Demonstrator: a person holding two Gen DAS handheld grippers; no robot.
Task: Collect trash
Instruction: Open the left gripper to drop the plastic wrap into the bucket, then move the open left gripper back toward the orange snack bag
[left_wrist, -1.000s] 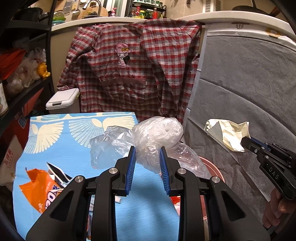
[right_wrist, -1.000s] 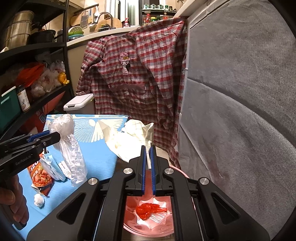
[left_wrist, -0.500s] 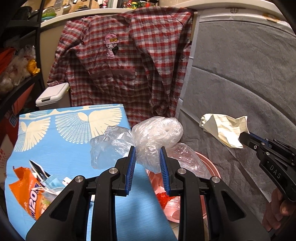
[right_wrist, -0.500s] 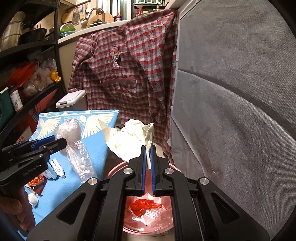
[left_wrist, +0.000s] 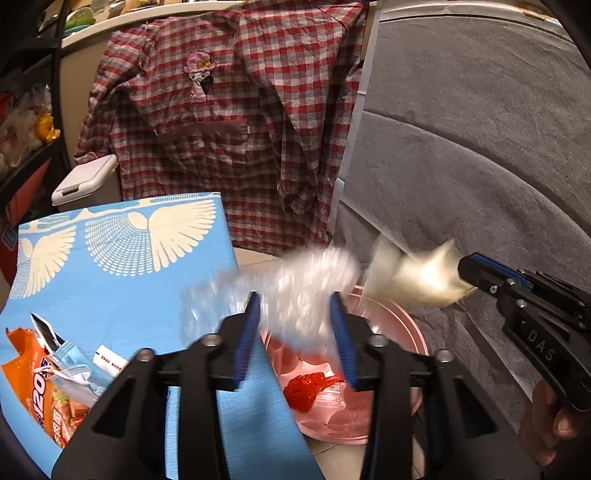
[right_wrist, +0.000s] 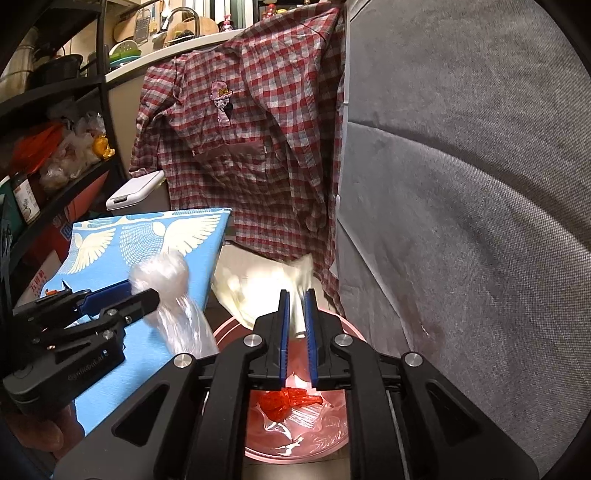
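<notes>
Both grippers just opening over pink bin (left_wrist: 413, 343). Left gripper (left_wrist: 293, 325) spread, blurred clear plastic bag (left_wrist: 295, 284) loose btwn jaws, dropping. Right gripper (right_wrist: 296, 328) parted, crumpled paper (right_wrist: 258, 288) slipping out. Both v. light, soft, crushable; pinch any bunched fold.

The black body of the right hand-held gripper (left_wrist: 471, 275) bore the raised letters "DAS". The orange crinkled snack packet (left_wrist: 44, 391) on the blue winged-pattern surface (left_wrist: 110, 295) showed large white digits reading "120". Other print, on a small white sachet (left_wrist: 107, 360) and on the left hand-held gripper (right_wrist: 146, 295), was too blurred to read.
</notes>
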